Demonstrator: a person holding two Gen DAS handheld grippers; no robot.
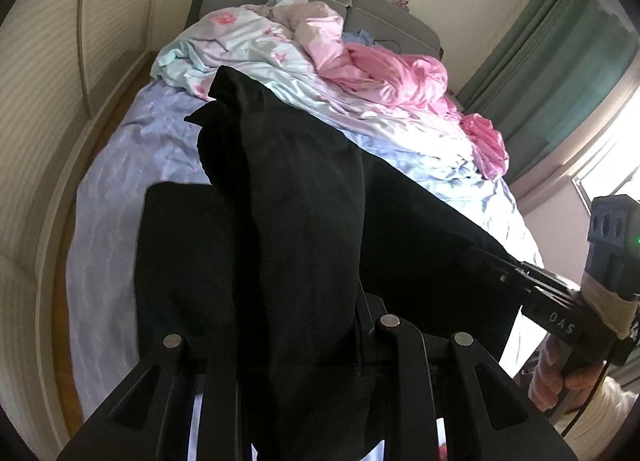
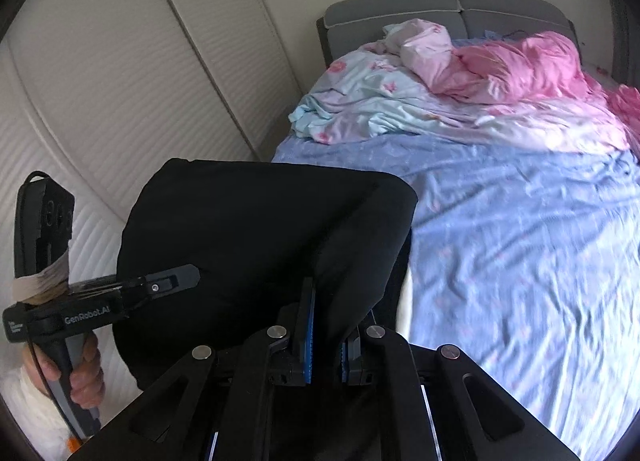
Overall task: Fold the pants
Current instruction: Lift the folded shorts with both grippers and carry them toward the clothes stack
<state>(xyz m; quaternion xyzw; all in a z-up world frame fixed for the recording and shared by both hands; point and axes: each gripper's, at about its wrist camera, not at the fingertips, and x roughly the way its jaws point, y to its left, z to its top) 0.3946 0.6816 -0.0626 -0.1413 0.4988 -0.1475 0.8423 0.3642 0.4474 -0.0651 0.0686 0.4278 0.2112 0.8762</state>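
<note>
both arms hold the black pants (image 1: 288, 197) up over the bed's (image 2: 520, 241) foot edge; the left hand-held gripper (image 2: 188, 277) and right hand-held gripper (image 2: 326, 325) each pinch the cloth.

We read "DAS" in pale letters on the black body of the right gripper (image 1: 494, 267), seen from the left wrist camera. On the side of the left gripper (image 2: 192, 275), seen from the right wrist camera, we read "GenRobot.AI" in white. A small white label sits at its rear end, but its print is too small for us to read.
</note>
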